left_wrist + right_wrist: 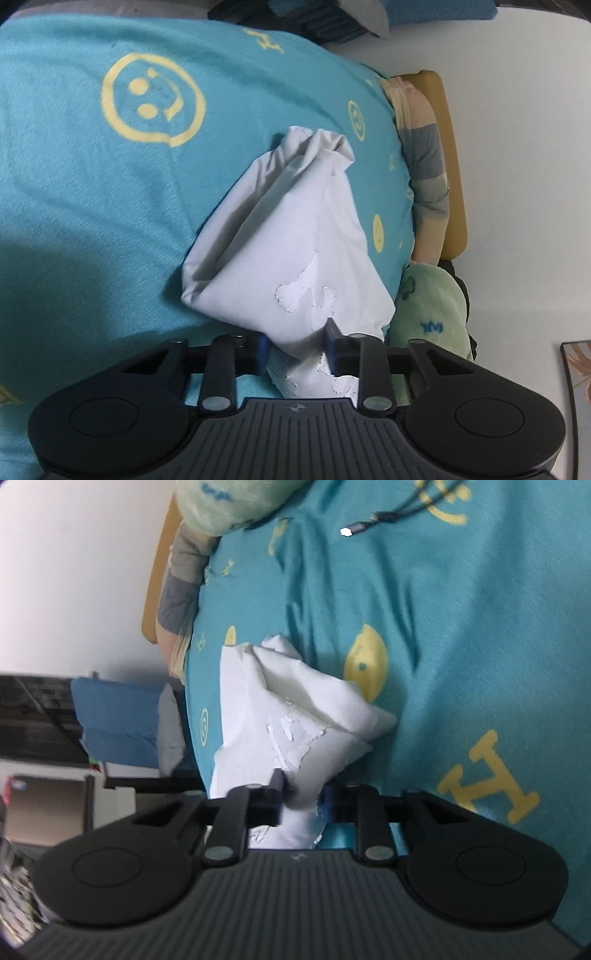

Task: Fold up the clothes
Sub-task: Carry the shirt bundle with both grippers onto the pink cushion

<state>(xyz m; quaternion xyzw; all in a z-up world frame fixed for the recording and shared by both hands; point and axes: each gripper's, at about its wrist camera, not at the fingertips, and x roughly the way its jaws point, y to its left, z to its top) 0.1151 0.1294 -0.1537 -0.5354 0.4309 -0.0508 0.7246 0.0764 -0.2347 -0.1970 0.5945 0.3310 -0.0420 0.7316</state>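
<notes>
On the bed, atop a teal blanket with yellow smiley prints, lies a white shirt, bunched and part-folded, near the bed's edge. Cracked print patch on its near end, flaking.

Left gripper: fingers straddle the near end of the shirt, cloth between them, pads seemingly pressing in; looks clamped on it. Right gripper: likewise, jaws drawn in around a gathered wad of the shirt; blurred, but reads as gripping.

Handling, by judgement: light, limp cotton; no stiffness, sags wherever unsupported. Blanket nap likely drags on it. Thick layered folds hold better than a single ply; take corners or hems, avoid the brittle print. Slip risk if only one layer is caught.

Green plush and a striped pillow sit beside it; cable farther off.
</notes>
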